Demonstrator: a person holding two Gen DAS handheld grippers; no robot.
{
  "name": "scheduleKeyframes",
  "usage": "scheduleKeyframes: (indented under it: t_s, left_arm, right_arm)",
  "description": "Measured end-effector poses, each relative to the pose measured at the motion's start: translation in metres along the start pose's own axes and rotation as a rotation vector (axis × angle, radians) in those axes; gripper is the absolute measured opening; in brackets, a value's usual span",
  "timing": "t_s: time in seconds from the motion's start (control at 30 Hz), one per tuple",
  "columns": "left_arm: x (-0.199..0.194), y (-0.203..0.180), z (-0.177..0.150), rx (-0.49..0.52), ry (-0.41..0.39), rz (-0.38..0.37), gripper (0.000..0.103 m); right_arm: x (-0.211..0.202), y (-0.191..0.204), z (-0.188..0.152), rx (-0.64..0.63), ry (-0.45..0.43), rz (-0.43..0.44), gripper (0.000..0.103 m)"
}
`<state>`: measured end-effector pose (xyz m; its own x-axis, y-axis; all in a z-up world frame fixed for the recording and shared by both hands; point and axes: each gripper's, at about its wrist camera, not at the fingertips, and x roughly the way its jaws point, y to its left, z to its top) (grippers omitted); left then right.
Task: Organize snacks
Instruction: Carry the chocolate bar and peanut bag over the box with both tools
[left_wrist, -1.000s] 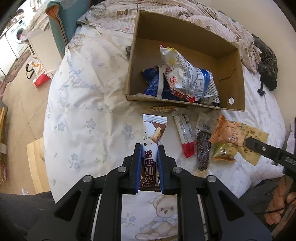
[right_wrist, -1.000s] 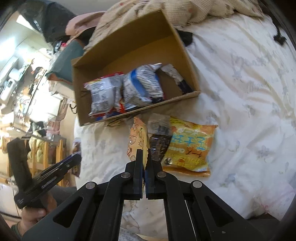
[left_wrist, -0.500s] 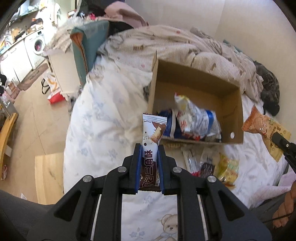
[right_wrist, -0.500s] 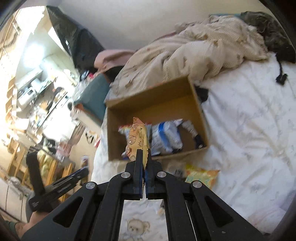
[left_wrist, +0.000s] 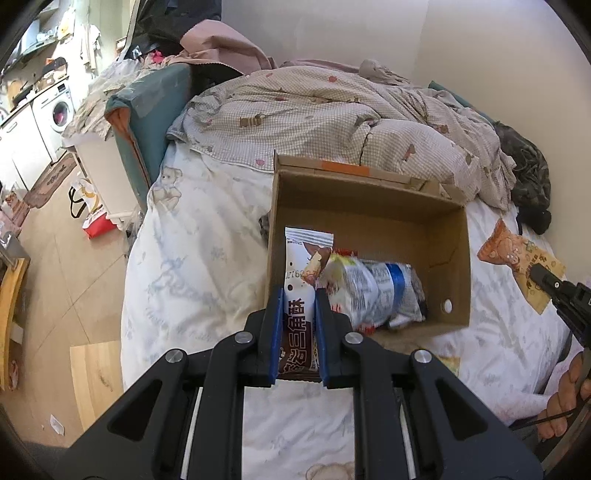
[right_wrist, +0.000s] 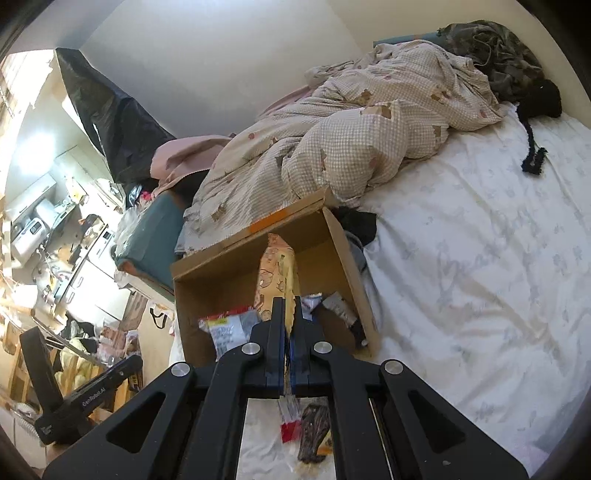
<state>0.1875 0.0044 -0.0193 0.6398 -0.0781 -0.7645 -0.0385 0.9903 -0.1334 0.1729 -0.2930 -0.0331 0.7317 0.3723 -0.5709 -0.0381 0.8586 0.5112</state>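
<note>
Cardboard box (left_wrist: 373, 221) holding snack bags (left_wrist: 373, 291) sits against a rumpled quilt (left_wrist: 325, 118).

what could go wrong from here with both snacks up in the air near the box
1. The right gripper pinches the orange bear-print packet only by its thin edge, so it could slip out before reaching the cardboard box.
2. The left gripper holds the brown and white wafer bar by its lower half; its free top may catch on the box's near wall.
3. Bags already piled at the box's near side could make new snacks slide off.
</note>
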Motion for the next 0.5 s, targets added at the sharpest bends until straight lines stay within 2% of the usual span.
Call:
scheduleKeyframes:
  t_s: [0.23,0.37,0.5]
  left_arm:
    - [0.038,-0.008,0.015,0.008,0.055,-0.014,0.013]
    - [0.07,-0.024,0.011,0.032,0.123,-0.025,0.013]
    - [0.106,-0.043,0.005,0.049,0.224,-0.025,0.013]
  right_arm:
    - [0.035,-0.002,0.015,-0.007,0.041,-0.047,0.001]
    - [0.055,-0.006,0.019,0.003,0.073,-0.061,0.001]
    - [0.063,-0.008,0.019,0.013,0.094,-0.061,0.001]
